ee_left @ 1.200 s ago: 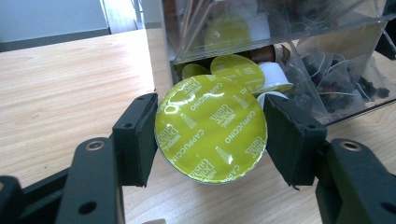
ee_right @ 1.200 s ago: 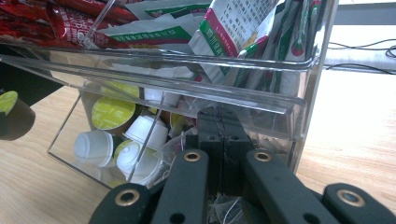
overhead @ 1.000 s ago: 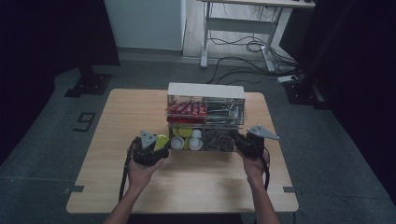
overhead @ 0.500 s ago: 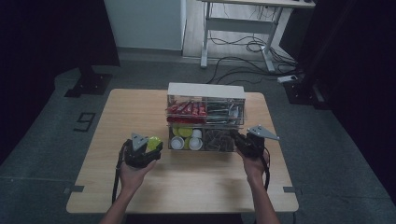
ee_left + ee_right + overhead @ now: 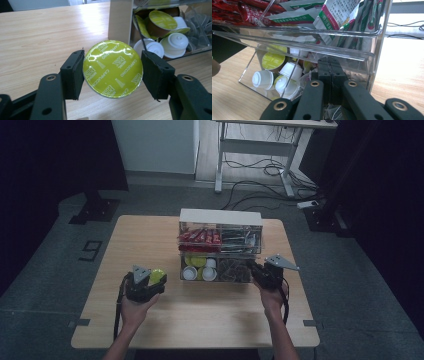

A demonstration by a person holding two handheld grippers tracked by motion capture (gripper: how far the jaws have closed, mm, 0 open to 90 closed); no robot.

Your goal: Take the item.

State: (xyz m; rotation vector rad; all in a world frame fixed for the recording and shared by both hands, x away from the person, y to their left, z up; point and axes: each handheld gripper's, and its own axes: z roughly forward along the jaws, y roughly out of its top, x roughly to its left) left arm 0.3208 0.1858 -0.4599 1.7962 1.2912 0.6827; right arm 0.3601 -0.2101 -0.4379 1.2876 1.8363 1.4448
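Left gripper view shows the left gripper [image 5: 113, 72] clamped on a coffee capsule [image 5: 113, 68] with a yellow-green foil lid — a pad pressed against each side of its rim, above the wooden table [image 5: 37, 32] and near the clear organiser [image 5: 120, 22]. The right gripper [image 5: 330, 72] has its jaws closed together with nothing between them, tips against the organiser's lower front edge — white and green capsules [image 5: 263, 79] lie in that tilted-out bin, sachets [image 5: 337, 17] in the tier above.

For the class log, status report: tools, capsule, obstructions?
Left tool shut on green capsule, clear of organizer. Right tool shut, empty, at organizer front. Nothing blocking.
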